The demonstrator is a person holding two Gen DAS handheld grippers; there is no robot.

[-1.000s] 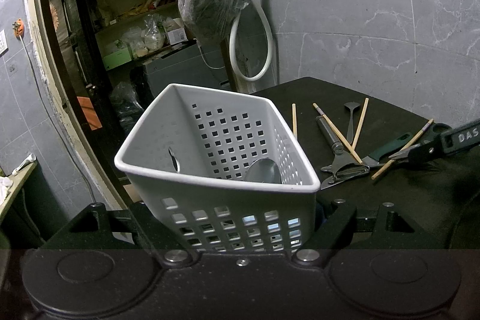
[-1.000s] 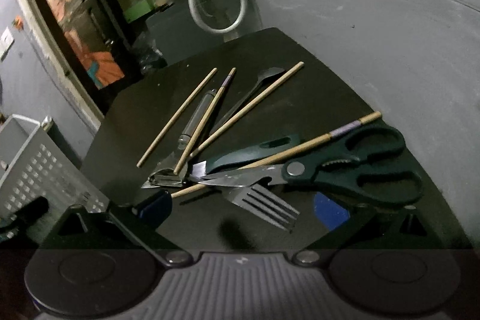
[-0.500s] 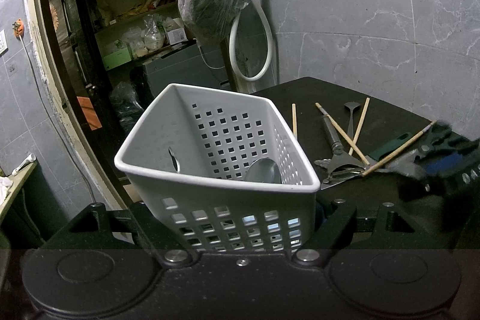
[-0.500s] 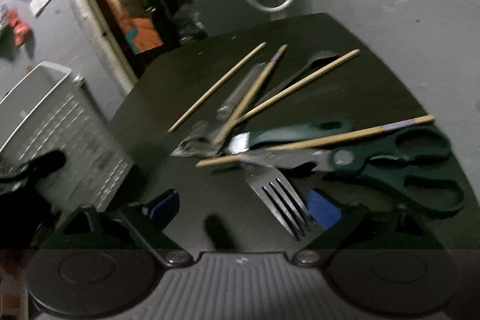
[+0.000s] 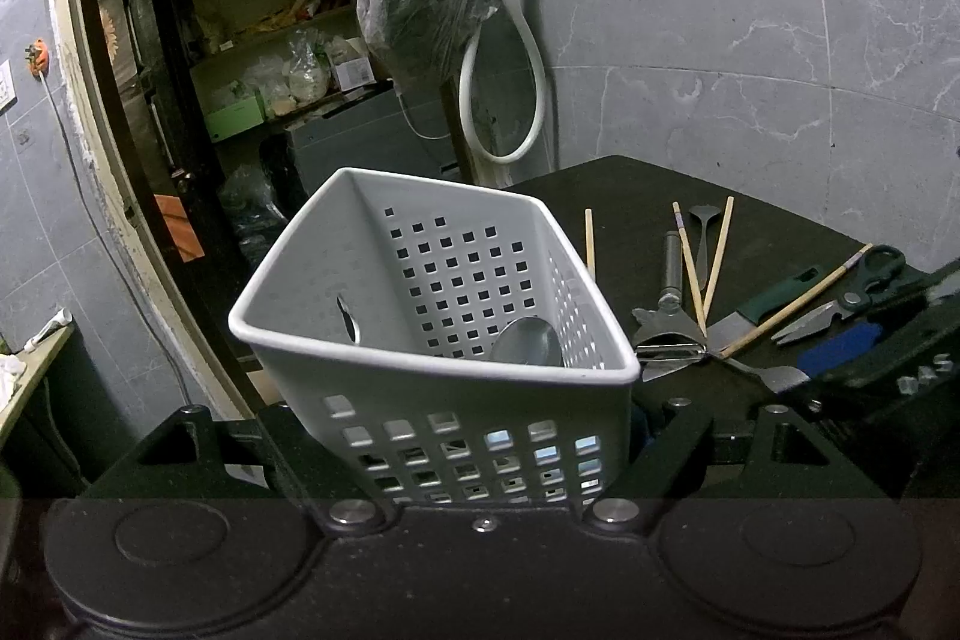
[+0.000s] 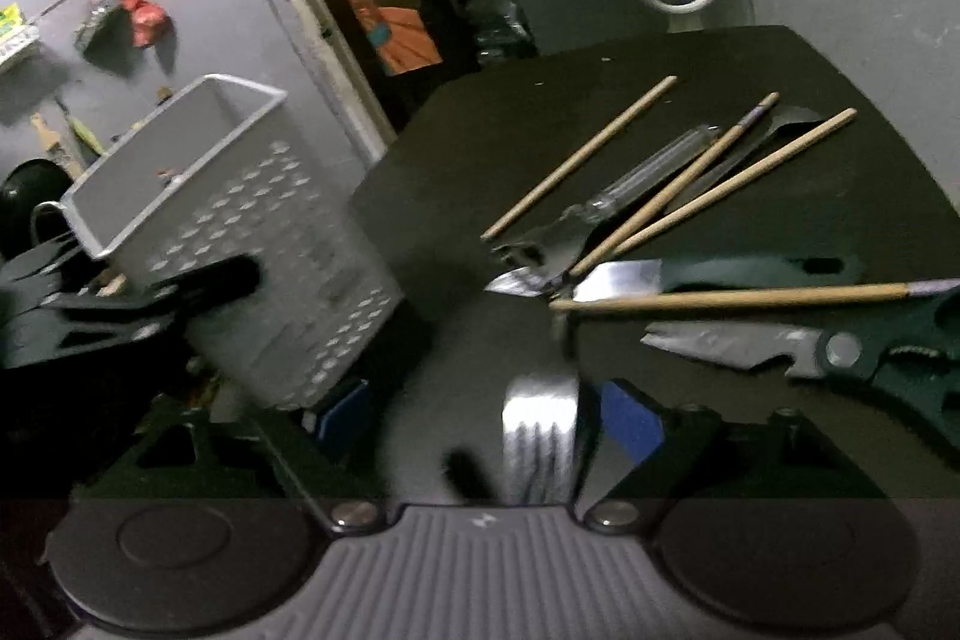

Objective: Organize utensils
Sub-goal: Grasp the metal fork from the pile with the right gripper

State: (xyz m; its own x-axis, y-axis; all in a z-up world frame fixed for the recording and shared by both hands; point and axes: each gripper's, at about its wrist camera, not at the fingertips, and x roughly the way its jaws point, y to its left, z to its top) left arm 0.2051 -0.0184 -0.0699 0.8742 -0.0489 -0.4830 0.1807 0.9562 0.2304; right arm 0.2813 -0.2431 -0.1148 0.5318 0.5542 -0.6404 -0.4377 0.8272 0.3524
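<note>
Only a little done so far. One spoon (image 5: 528, 343) already down in the white basket (image 5: 432, 370), leaning on its far right wall. Maybe a second thing by the left wall, too dark to tell.

Left gripper (image 5: 480, 460) clamped tight on the near wall of the basket, holding it tilted at the near left edge of the black desk (image 6: 480, 130).

Right gripper (image 6: 492, 424) over the near part of the desk, jaws closing. Fork (image 6: 543, 430) lying between the blue pads (image 6: 630, 418), prongs pointing at the camera. Pads not squeezing it yet, as far as can be seen. Picture blurry there.

Lots left on the desk, to the right of the basket:
- four chopsticks (image 6: 579, 157), one lying alone on the left, two crossed over other things, one lying across the knife
- a peeler (image 6: 606, 208) with a shiny handle, under two chopsticks
- a dark spoon handle (image 6: 780, 124) at the far side
- a knife (image 6: 720, 274) with a green handle
- scissors (image 6: 840, 352) with green handles, near the right edge
- the fork

Next job, most likely: grab the fork and drop it in the basket. Then the rest, one at a time.
</note>
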